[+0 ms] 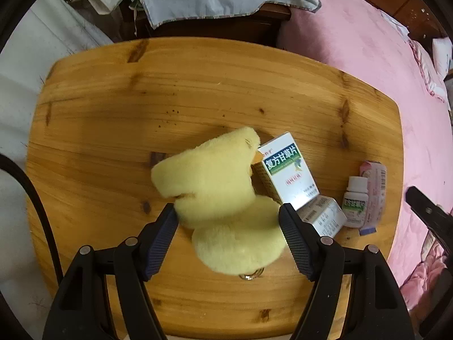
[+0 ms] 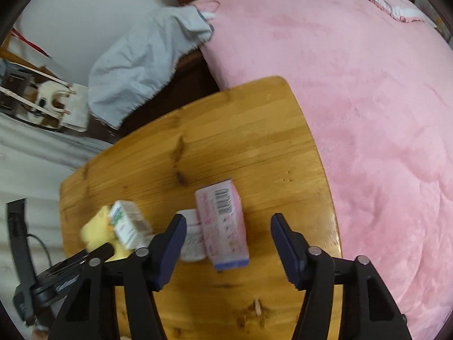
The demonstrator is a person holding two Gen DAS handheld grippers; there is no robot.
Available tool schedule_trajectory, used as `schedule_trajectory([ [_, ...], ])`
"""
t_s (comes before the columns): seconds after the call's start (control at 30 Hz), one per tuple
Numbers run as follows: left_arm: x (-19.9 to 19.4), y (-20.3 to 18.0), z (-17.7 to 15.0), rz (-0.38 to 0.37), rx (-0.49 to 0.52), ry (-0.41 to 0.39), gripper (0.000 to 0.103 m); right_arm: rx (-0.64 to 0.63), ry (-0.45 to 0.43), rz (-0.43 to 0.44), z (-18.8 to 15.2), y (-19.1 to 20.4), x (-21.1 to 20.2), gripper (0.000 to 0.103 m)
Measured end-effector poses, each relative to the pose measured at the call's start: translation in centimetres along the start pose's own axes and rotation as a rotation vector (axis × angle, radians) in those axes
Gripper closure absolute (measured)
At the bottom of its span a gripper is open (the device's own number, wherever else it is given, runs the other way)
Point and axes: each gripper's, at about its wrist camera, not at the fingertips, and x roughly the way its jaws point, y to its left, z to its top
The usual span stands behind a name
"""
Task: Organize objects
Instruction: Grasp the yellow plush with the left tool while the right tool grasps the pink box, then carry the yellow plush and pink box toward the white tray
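Wooden tabletop (image 1: 113, 113) beside a pink bed: left gripper (image 1: 228, 221) spreads its fingers around the yellow plush duck (image 1: 218, 195), apparently lining up a grab, then medicine box (image 1: 288, 175), white bottle (image 1: 355, 201), pink box (image 2: 223, 221), right gripper (image 2: 228, 238) hovering open above.

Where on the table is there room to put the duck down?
The far half of the wooden table, beyond the plush duck, is bare, as is its left side. The near right is crowded: medicine box, white bottle, pink box.
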Motion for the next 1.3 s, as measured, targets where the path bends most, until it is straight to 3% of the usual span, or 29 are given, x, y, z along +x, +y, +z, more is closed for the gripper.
schedule_trajectory([
  [0.23, 1.4, 0.7, -0.2, -0.031, -0.023, 0.033, 0.026, -0.033, 0.065, -0.024, 0.3, 0.5, 3.0, 0.045],
  [0.6, 2.9, 2.9, -0.9, -0.016, -0.076, 0.075, 0.026, -0.102, 0.106, -0.106, 0.0, 1.8, 5.4, 0.046],
  [0.67, 2.8, 3.1, -1.2, -0.019, -0.08, 0.071, 0.027, -0.137, 0.1, -0.139, -0.2, 2.3, 5.5, 0.051],
  [0.73, 2.8, 3.2, -1.4, -0.027, -0.081, 0.068, 0.028, -0.166, 0.098, -0.174, -0.4, 2.7, 5.6, 0.063],
  [0.87, 2.6, 3.6, -1.8, -0.046, -0.088, 0.065, 0.034, -0.195, 0.1, -0.196, -1.1, 3.3, 5.5, 0.066],
  [1.13, 0.6, 4.5, -3.1, -0.059, -0.084, 0.047, 0.037, -0.188, 0.066, -0.138, -3.0, 3.3, 2.1, 0.067],
  [1.3, -3.4, 4.9, -4.7, -0.069, -0.046, 0.005, 0.037, -0.186, 0.019, -0.085, -4.5, 3.2, -2.1, 0.067],
])
